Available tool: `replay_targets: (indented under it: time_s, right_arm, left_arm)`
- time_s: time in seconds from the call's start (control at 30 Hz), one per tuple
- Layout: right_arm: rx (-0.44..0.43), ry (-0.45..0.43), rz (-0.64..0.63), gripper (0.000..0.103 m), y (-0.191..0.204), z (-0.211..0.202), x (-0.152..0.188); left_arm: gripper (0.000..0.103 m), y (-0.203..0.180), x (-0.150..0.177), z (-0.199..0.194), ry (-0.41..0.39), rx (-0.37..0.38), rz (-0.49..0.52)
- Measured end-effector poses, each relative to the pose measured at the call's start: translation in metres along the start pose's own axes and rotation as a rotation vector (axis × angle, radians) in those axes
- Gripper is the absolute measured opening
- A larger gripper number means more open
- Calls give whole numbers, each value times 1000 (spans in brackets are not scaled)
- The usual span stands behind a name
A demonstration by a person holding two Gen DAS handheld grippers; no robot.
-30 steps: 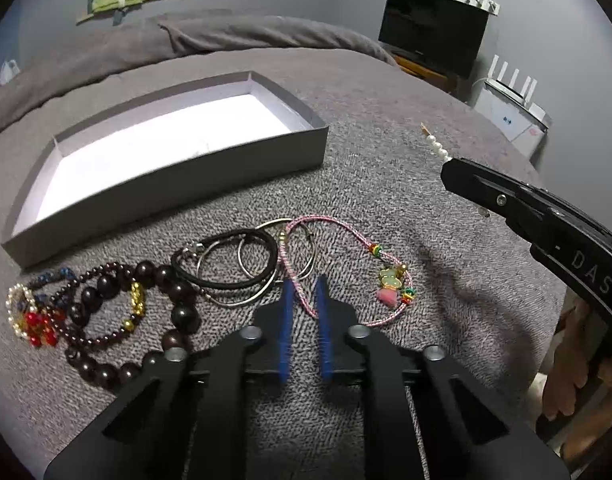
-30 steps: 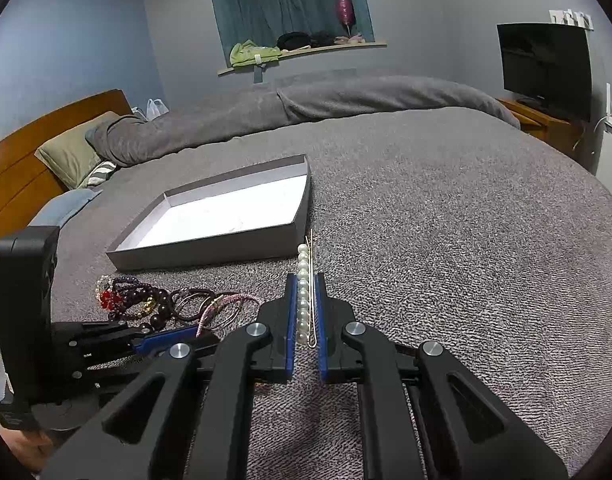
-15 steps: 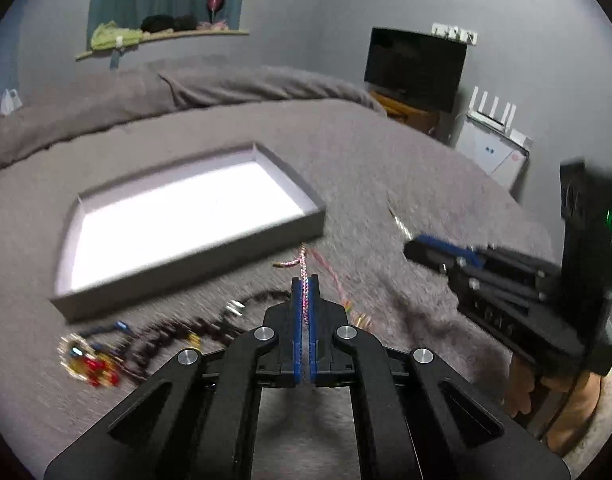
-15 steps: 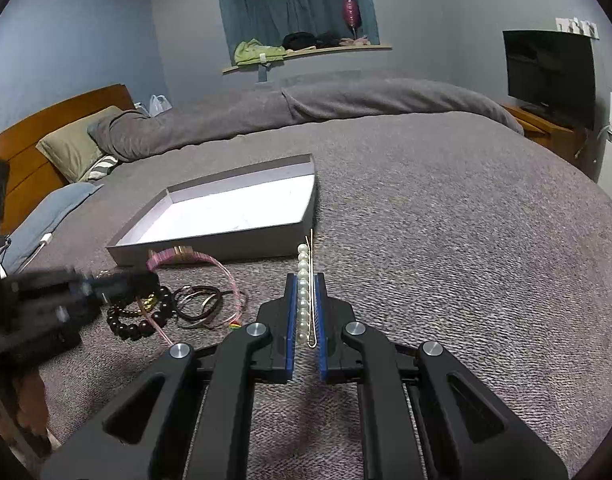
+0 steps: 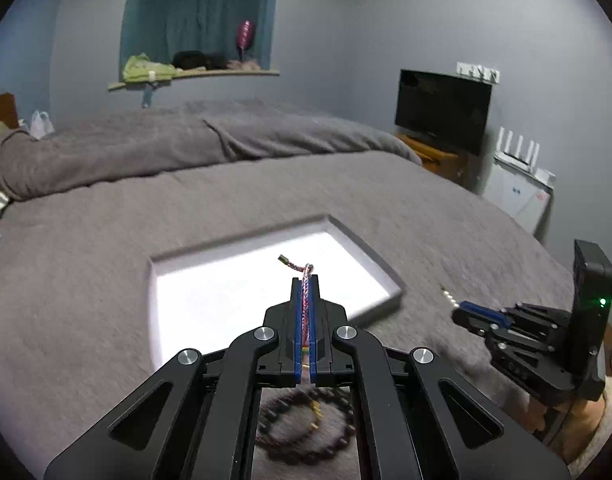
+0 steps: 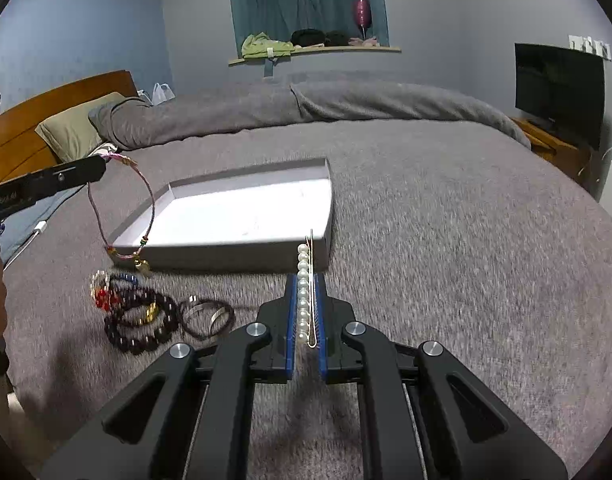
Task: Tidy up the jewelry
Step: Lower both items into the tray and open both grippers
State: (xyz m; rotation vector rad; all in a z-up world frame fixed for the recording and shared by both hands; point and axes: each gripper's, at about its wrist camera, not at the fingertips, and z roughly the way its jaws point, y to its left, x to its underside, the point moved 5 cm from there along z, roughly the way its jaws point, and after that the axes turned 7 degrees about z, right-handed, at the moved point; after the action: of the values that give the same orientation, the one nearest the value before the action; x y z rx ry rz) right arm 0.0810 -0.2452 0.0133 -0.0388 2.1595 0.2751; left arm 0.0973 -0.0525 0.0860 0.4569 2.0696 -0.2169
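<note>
Left gripper (image 5: 305,284) pinches pink bracelet (image 6: 120,216), loop dangling above bed near grey box (image 6: 242,248); right gripper (image 6: 306,292) clamps pearl hairpin (image 6: 304,280) low, just before box

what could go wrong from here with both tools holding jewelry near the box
1. The pink cord bracelet hangs in a long loop from the left tool; its low charm end sits near the grey box wall and might catch there.
2. The dangling loop may also snag the bead bracelets lying below it.
3. The pearl hair clip sticks out past the right tool, so it could twist or slip.
</note>
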Motion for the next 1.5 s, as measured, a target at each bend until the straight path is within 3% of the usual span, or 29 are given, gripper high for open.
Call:
replay_targets:
  time_s: [0.33,0.6,0.7,0.93,1.2,1.5]
  right_arm:
    - [-4,-35,-24,8,24,49,-70]
    - [26,13,-21,8,31,128,-101]
    - [26,71,3,8,29,160,-101]
    - [56,141,2,8,26,186,-87]
    - [78,176,6,8,24,197,-79]
    - [61,176,35,8,22,197,-80]
  left_arm:
    - [3,63,-24,30,-9,-69,-52]
    - [3,99,-20,81,47,-41,-72]
    - [3,111,-14,100,61,8,-98]
    - [3,135,24,146,178,-42,-124]
    - [3,143,34,152,214,-110,-92]
    - [3,146,43,157,247,-125,-88]
